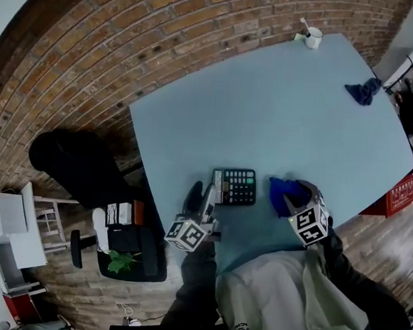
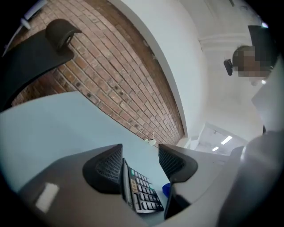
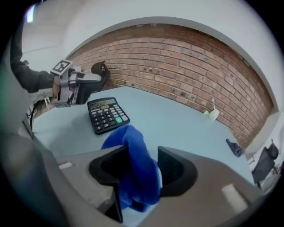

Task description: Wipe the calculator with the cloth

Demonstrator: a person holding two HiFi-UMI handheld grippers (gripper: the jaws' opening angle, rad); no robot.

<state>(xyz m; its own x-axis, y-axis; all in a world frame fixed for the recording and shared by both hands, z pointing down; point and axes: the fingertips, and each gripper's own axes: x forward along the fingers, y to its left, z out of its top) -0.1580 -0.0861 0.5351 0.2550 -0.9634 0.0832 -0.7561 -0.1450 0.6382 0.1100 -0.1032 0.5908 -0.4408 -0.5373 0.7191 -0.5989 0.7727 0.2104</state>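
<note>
A black calculator [image 1: 234, 186] lies flat on the pale blue table [image 1: 268, 108], near its front edge. My left gripper [image 1: 202, 196] is at the calculator's left end, held level, its jaws wide open. In the left gripper view the calculator [image 2: 142, 190] sits on edge against the left pad while the right pad stands clear of it. A bright blue cloth [image 1: 286, 192] lies bunched just right of the calculator. My right gripper [image 3: 143, 166] points down over it with the cloth [image 3: 133, 150] loose between open jaws; a gap shows at the right pad. The right gripper view also shows the calculator [image 3: 106, 114] and the left gripper [image 3: 100, 73].
A white cup [image 1: 313, 38] stands at the table's far corner. A dark blue rag [image 1: 362, 90] lies near the right edge. Brick paving surrounds the table. A black chair [image 1: 78, 161] and shelving sit at the left, a red box [image 1: 402, 194] at the right.
</note>
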